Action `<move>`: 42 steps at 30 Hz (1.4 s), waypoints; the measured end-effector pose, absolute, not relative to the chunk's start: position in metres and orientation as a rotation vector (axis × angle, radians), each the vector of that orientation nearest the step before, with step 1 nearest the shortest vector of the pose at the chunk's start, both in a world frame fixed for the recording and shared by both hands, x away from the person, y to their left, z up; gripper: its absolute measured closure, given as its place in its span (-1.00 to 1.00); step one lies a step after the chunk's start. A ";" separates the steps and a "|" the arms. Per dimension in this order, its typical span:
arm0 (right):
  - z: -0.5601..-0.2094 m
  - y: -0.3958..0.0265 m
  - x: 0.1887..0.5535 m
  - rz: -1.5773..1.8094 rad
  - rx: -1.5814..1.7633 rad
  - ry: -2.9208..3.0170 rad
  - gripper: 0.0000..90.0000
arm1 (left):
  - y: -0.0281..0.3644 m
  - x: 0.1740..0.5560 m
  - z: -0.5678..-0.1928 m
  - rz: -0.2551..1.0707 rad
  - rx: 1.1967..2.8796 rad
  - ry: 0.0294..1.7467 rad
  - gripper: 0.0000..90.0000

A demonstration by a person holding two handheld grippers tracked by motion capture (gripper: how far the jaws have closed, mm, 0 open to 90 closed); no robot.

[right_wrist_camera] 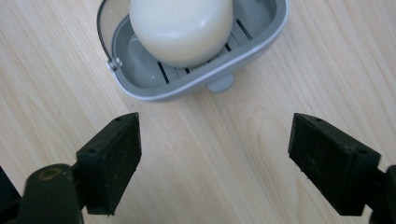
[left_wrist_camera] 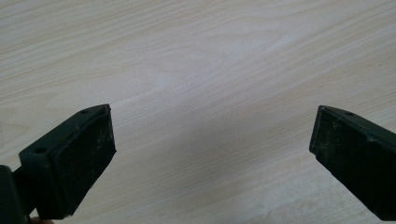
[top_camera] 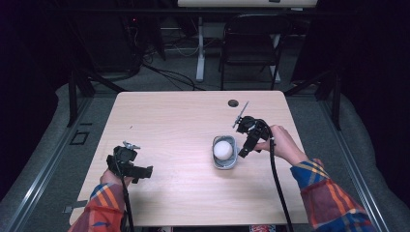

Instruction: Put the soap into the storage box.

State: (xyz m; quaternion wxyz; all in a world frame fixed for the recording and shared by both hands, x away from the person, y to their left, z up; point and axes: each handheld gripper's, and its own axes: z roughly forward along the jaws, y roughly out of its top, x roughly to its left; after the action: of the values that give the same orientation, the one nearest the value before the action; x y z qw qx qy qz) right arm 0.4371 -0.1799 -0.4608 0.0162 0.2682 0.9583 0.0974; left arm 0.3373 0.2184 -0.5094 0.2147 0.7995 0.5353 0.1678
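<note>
Overhead, the right gripper (top_camera: 245,151) sits just beside a grey soap dish (top_camera: 232,163) holding white soap (top_camera: 223,149); its own view reveals drain slots, jaws spread. Left gripper (left_wrist_camera: 212,140) gapes over bare table (left_wrist_camera: 196,60).

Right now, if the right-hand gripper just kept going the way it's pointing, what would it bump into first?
Probably the grey dish holding the white soap. The right gripper has its jaws open and aimed at the dish's near rim, with bare table between. It tilts downward, so it might touch the table first.
</note>
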 end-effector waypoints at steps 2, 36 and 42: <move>-0.458 -0.184 0.435 0.302 0.835 2.971 -0.65 | 0.218 0.337 -0.509 0.469 2.216 1.484 -1.00; -0.478 -0.280 0.387 0.257 1.033 2.858 -0.80 | 0.218 0.337 -0.509 0.474 2.222 1.475 -1.00; -0.488 -0.296 0.379 0.257 1.081 2.839 -0.80 | 0.217 0.337 -0.509 0.477 2.223 1.474 -1.00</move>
State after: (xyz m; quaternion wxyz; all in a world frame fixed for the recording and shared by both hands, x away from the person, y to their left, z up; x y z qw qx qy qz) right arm 0.3791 -0.2957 -0.4877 0.0466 0.3542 0.9302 0.0844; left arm 0.3365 0.2174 -0.5088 0.2147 0.8013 0.5313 0.1718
